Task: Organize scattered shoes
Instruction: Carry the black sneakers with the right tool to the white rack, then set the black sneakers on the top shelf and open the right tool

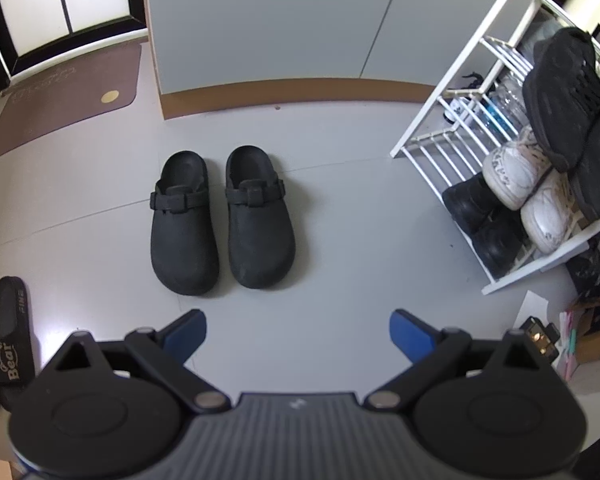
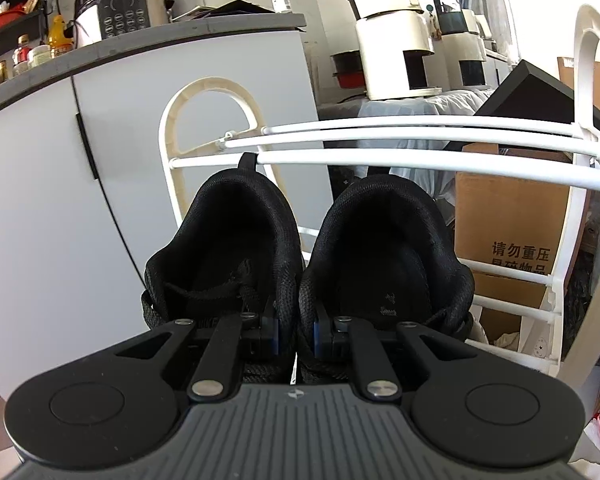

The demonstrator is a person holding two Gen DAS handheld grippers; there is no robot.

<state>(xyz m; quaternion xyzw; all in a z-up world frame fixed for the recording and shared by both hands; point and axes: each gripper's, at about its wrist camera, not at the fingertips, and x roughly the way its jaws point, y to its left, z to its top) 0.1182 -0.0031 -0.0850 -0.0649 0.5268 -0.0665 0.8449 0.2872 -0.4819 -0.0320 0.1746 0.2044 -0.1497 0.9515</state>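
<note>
From your left wrist view, your left claw (image 1: 298,334) hangs wide open and empty over the floor (image 1: 340,200). A pair of black clogs (image 1: 220,216) sits side by side, still unshelved, as does a black slide (image 1: 6,332) at the left edge. The white rack (image 1: 440,128) already carries several shoes.

From your right wrist view, your right claw (image 2: 296,334) pinches a pair of black sneakers (image 2: 300,256) together by their inner collars (at the rack's top bars), apparently about halfway through tidying.

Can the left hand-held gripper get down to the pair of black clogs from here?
Probably yes. The left hand-held gripper is open and empty, and only bare floor lies between it and the black clogs, which sit side by side clear of the shoe rack.
</note>
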